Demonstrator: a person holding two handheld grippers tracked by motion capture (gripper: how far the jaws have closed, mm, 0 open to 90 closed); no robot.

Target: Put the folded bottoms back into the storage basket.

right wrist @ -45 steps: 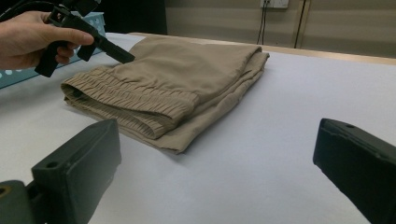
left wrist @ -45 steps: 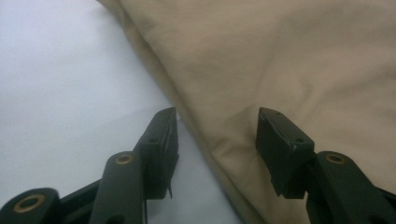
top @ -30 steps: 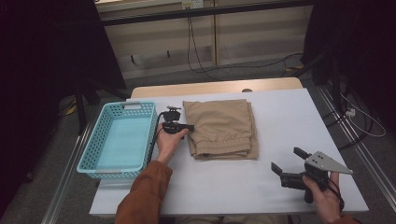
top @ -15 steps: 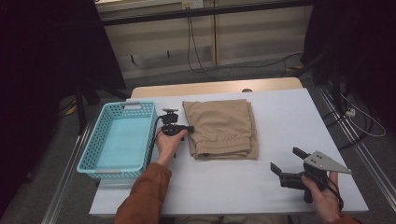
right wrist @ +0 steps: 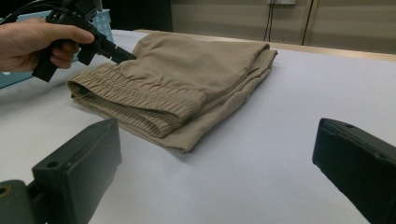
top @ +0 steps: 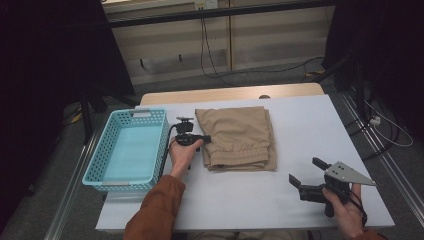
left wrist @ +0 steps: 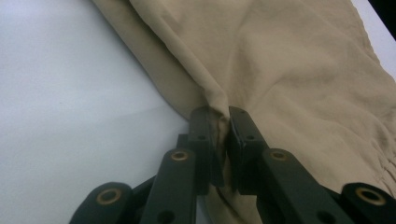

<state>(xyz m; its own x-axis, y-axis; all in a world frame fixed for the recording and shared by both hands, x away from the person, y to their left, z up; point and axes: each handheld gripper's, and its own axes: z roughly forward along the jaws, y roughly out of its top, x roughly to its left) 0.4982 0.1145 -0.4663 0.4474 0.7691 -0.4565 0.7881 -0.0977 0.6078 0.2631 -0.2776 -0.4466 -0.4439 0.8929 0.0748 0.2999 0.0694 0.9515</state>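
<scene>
The folded tan cotton trousers with an elastic waistband (top: 236, 138) lie flat on the white table (top: 300, 120), and the left gripper (left wrist: 223, 122) is at their edge on the basket side; its jaws have just been closing, and in the left gripper view the black fingers (left wrist: 201, 135) stand almost together with a ridge of the tan cloth pinched between them, so the fold edge is gripped right at the fingertips while the body of the garment spreads away beyond and to one side of them; the long axis of the folded stack runs away from the person, roughly square to the line of the left jaws, with the gathered waistband at the near end; the light blue perforated plastic basket (top: 129, 150) sits just behind the left hand (top: 182, 154), on the opposite side of the fingers from the cloth, so a carry into it would probably mean drawing the trousers back across the hand's own side; the right gripper (top: 312, 176) rests well apart near the table's front corner, jaws wide and holding nothing, looking across bare table at the waistband end; the left hand is clearly the nearer one.
</scene>
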